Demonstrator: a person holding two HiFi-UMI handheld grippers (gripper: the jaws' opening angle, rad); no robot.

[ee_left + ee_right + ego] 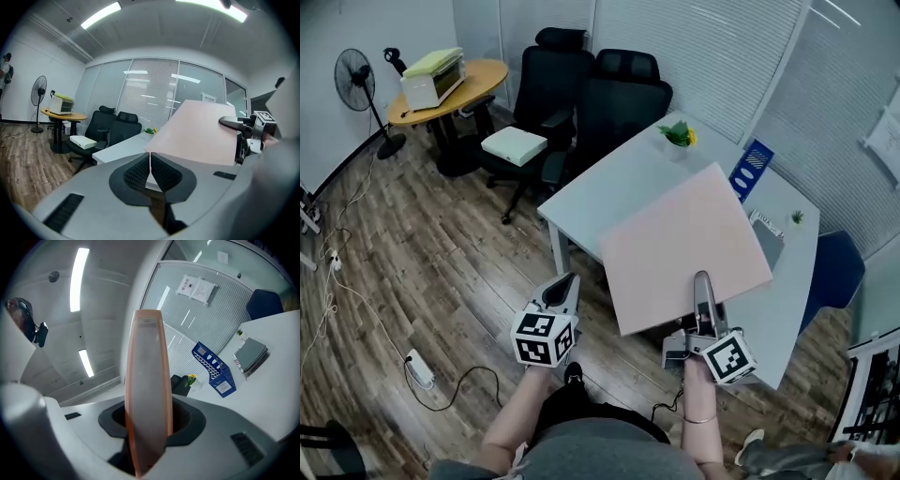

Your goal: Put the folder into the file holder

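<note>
Overhead, the right gripper (pixel 702 286) pinches the near edge of a large pink folder (pixel 684 244), which hangs tilted in the air over the white table (pixel 609 183) and covers much of the table's near half. In the right gripper view the folder stands edge-on between the two pads, which press on it from both sides. The blue file holder (pixel 752 167) stands upright on the far side of the table next to the window blinds, and the folder is not in it. A flat grey notebook-like thing (pixel 251 354) lies on the table just beyond the holder, and a small potted plant with a yellow flower (pixel 678 134) sits near the far corner. The left gripper (pixel 565 281) is held out over the wooden floor (pixel 441 262) beside the table, its fingers pressed together with nothing between them. Two black office chairs (pixel 619 94) stand behind the table.
</note>
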